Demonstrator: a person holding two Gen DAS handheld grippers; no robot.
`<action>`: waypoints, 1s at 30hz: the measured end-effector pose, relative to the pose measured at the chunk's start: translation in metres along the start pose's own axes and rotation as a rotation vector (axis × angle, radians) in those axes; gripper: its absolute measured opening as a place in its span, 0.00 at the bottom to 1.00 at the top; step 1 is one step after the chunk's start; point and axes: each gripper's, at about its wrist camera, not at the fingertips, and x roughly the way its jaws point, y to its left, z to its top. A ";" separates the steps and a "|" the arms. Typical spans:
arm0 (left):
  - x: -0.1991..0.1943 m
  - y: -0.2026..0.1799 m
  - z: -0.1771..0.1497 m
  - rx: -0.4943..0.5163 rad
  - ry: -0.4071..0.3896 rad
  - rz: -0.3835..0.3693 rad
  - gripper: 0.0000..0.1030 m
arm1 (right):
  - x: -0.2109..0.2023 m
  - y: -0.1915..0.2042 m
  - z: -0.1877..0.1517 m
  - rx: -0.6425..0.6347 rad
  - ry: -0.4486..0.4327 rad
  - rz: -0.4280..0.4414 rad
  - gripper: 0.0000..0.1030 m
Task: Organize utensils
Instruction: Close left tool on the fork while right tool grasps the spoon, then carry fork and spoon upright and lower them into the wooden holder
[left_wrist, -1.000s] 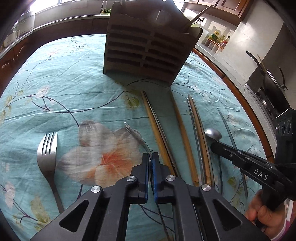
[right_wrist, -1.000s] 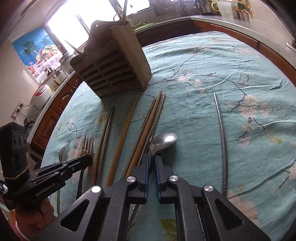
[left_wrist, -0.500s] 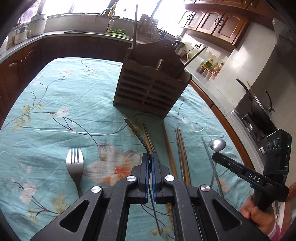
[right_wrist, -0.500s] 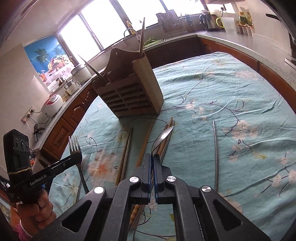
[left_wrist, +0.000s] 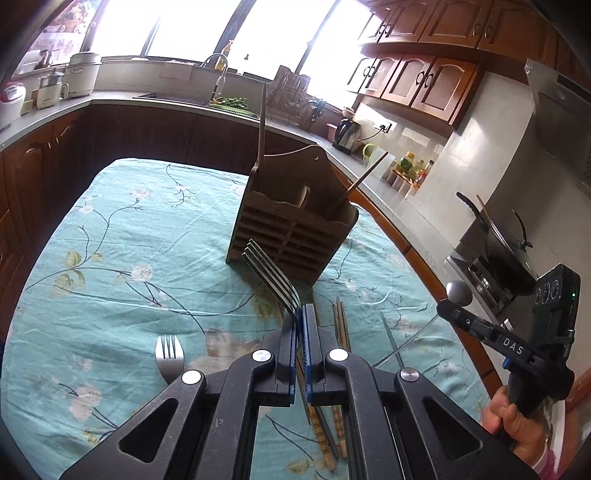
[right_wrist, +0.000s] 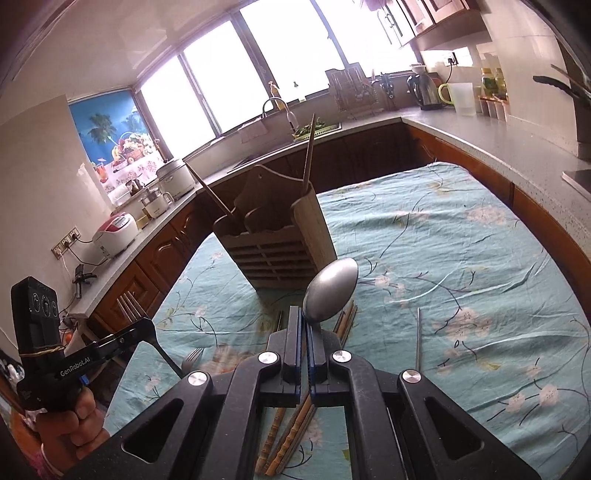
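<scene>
Both handles hide inside tools: fork (left_wrist: 271, 275) left, spoon (right_wrist: 330, 289) right.

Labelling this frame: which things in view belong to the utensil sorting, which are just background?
Job: fork in left gripper; spoon in right gripper; wooden holder; second fork, chopsticks on cloth.

Background: kettle, rice cooker, wok, faucet.

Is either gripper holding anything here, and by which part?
Left gripper clamps a fork by its neck, tines forward. Right gripper clamps a spoon just below its bowl.
</scene>
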 end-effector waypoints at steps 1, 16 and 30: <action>-0.002 0.000 0.002 0.002 -0.008 0.001 0.01 | -0.001 0.001 0.003 -0.002 -0.008 0.000 0.02; -0.011 0.008 0.039 0.023 -0.121 0.024 0.01 | 0.002 0.009 0.055 -0.057 -0.112 -0.011 0.02; 0.012 0.004 0.082 0.083 -0.206 0.036 0.01 | 0.020 0.017 0.093 -0.131 -0.166 -0.044 0.02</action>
